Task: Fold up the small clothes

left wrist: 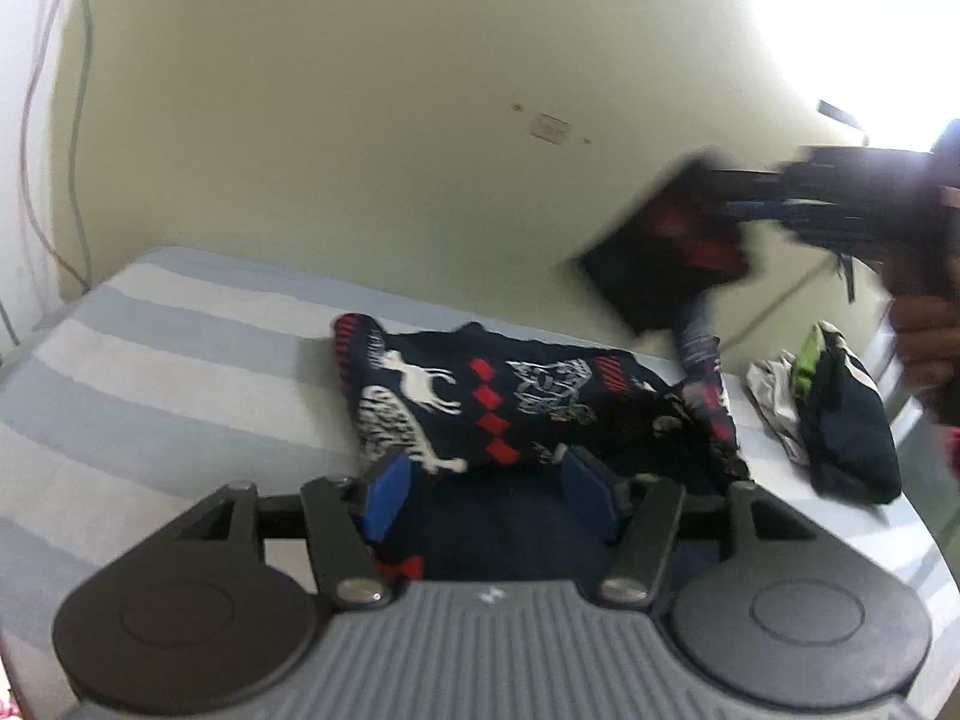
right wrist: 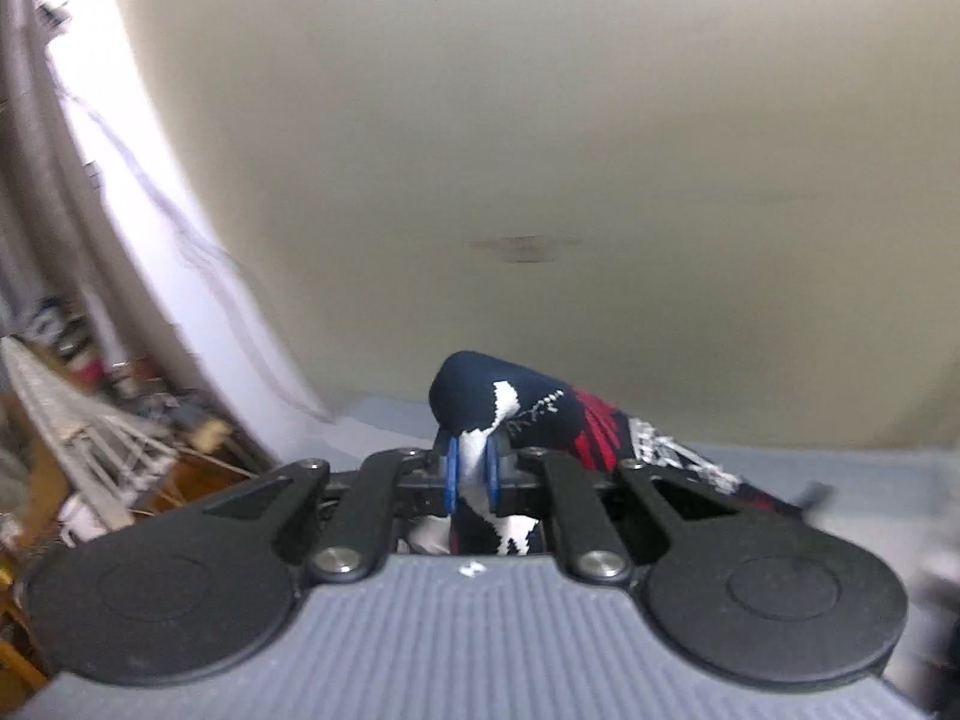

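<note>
A navy knitted sweater (left wrist: 480,396) with white reindeer and red diamonds lies on the blue-and-white striped bed (left wrist: 150,372). My left gripper (left wrist: 489,495) stands open low over its near edge. The dark cloth lies between and under the blue pads (left wrist: 387,498), and they do not press on it. At the upper right, my right gripper (left wrist: 840,192) holds one end of the sweater lifted (left wrist: 654,264) off the bed, blurred. In the right wrist view my right gripper (right wrist: 472,471) is shut on a bunched fold of that sweater (right wrist: 510,408), which drapes away to the right.
A small pile of other clothes (left wrist: 840,414), dark, white and green, sits at the bed's right edge. A person's hand (left wrist: 924,330) grips the right tool. Cables (left wrist: 78,120) hang down the cream wall at left. A white rack and clutter (right wrist: 90,450) stand beside the bed.
</note>
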`<state>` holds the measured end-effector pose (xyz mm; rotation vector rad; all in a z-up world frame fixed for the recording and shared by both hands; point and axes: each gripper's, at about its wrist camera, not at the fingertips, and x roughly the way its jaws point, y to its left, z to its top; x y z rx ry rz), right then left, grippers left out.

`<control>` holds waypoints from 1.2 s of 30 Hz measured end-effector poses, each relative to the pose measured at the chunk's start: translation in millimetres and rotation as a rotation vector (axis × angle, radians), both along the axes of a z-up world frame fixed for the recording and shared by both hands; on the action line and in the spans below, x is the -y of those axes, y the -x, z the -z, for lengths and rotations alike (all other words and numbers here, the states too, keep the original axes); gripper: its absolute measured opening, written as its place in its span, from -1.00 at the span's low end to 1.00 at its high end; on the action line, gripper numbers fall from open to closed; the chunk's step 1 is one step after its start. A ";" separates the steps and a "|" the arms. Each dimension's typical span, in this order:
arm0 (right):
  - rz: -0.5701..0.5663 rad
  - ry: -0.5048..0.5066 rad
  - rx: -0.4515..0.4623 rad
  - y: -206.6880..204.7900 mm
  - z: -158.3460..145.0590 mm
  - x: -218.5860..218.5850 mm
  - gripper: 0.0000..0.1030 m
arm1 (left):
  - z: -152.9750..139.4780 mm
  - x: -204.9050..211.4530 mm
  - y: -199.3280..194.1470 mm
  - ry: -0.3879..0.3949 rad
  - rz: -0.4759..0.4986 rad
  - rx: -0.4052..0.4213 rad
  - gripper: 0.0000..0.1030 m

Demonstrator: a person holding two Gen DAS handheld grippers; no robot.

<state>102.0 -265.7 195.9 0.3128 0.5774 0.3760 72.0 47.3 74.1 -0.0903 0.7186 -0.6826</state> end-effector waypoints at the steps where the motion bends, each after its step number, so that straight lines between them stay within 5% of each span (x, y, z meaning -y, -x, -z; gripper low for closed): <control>1: -0.036 0.049 -0.023 -12.3 8.1 -17.1 -0.24 | 0.0 -3.5 -1.5 -0.008 -0.010 0.002 0.16; 2: -0.044 0.101 -0.025 -17.2 13.9 -27.9 -0.09 | 0.4 -7.1 -3.4 -0.017 -0.019 0.004 0.18; 5: -0.045 0.168 -0.006 -11.0 28.6 -24.3 -0.09 | 1.1 -12.9 -18.6 -0.022 -0.035 -0.009 0.20; 11: 0.122 0.177 -0.097 11.8 68.0 54.6 -0.09 | 17.4 9.3 -79.5 -0.052 -0.097 -0.065 0.42; 15: 0.183 0.125 -0.166 37.6 102.7 90.8 -0.10 | 53.8 10.6 -135.2 0.001 -0.182 -0.268 0.46; 18: 0.211 0.100 -0.186 41.6 118.9 102.8 -0.10 | 83.2 7.5 -165.4 0.163 -0.177 -0.467 0.46; 19: 0.218 0.086 -0.196 43.1 122.9 105.5 -0.10 | 87.7 4.9 -170.2 0.219 -0.195 -0.487 0.43; 22: 0.227 0.058 -0.217 43.0 132.5 109.3 -0.10 | 94.5 1.0 -180.3 0.301 -0.235 -0.531 -0.24; 23: 0.224 0.063 -0.217 42.6 132.2 105.4 -0.10 | 96.1 0.8 -182.0 0.318 -0.238 -0.539 -0.56; 25: 0.221 0.076 -0.213 36.0 131.7 97.0 -0.10 | 94.0 0.3 -181.1 0.320 -0.240 -0.535 -0.58; 32: 0.143 0.067 -0.066 49.4 104.6 82.2 -0.11 | 61.5 -19.9 -149.1 0.335 -0.216 -0.332 -0.59; 36: 0.153 0.144 -0.256 27.1 136.2 74.0 -0.16 | 79.7 -17.9 -152.8 0.208 -0.298 -0.384 -0.54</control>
